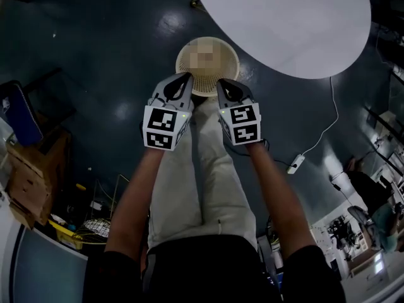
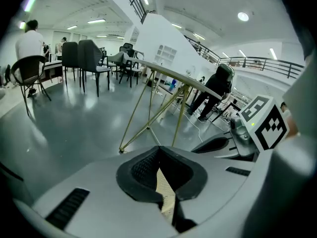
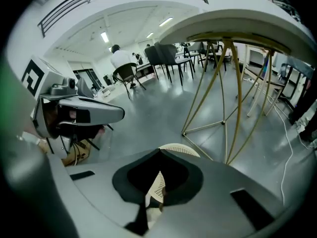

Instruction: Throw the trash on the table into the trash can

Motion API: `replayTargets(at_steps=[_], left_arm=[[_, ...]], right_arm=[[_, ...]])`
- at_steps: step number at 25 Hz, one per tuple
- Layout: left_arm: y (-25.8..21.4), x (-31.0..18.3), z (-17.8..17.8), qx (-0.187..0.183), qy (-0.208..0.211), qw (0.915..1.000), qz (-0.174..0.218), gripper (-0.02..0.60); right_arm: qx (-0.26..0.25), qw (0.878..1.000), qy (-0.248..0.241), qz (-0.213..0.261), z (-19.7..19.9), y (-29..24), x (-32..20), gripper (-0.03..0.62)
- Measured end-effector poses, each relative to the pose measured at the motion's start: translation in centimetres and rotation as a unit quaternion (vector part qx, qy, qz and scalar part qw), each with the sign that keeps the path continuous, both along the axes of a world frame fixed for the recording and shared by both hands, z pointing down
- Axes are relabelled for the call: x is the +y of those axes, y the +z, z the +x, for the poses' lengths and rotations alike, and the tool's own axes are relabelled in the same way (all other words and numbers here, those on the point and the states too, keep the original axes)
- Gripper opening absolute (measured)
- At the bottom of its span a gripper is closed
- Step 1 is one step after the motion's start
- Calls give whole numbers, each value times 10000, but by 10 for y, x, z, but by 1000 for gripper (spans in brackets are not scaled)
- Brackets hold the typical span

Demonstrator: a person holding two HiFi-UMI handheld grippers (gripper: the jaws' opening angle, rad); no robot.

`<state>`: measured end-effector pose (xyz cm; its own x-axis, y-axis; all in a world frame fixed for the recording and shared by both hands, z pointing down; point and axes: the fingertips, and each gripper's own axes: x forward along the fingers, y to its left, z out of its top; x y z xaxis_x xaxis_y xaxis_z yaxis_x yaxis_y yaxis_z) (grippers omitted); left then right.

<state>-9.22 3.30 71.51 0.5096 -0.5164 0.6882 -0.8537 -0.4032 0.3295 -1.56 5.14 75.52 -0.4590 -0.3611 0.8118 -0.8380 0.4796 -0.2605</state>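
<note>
The person stands with both arms stretched down, one gripper in each hand, the two held side by side and near each other. The left gripper and the right gripper each carry one cube: two cubes in all, white with black square markers, one on the left and one on the right.

In the left gripper view the grey, smooth fingers are closed together with nothing between them. Their dark ribbed pads frame a narrow slit where cream mesh shows through. The right gripper's fingers are likewise pressed together and empty, with the same mesh seen past its black pads.

There is one can: round, cream, plastic-looking, its wall pierced like a lattice. It stands on the dark glossy floor, directly below both gripper tips and just beside the edge of the surface. I cannot make out its inside.

The surface is a single round white top, smooth and matte, held up by thin gold metal rods that cross each other. One white cable trails over the floor to one power strip.
</note>
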Motion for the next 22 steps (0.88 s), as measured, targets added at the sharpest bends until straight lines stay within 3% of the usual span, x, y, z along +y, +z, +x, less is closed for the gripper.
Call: replayTargets(at_steps=[12,22], left_arm=[[-108,-32,17,308,90,9989,351,15],[-183,-76,38,511,227,9959,711,15]], right_arm=[[-239,9992,-189,244,-6,-105,-18,18],[-455,9972,48,588,4,-185,-57,20]])
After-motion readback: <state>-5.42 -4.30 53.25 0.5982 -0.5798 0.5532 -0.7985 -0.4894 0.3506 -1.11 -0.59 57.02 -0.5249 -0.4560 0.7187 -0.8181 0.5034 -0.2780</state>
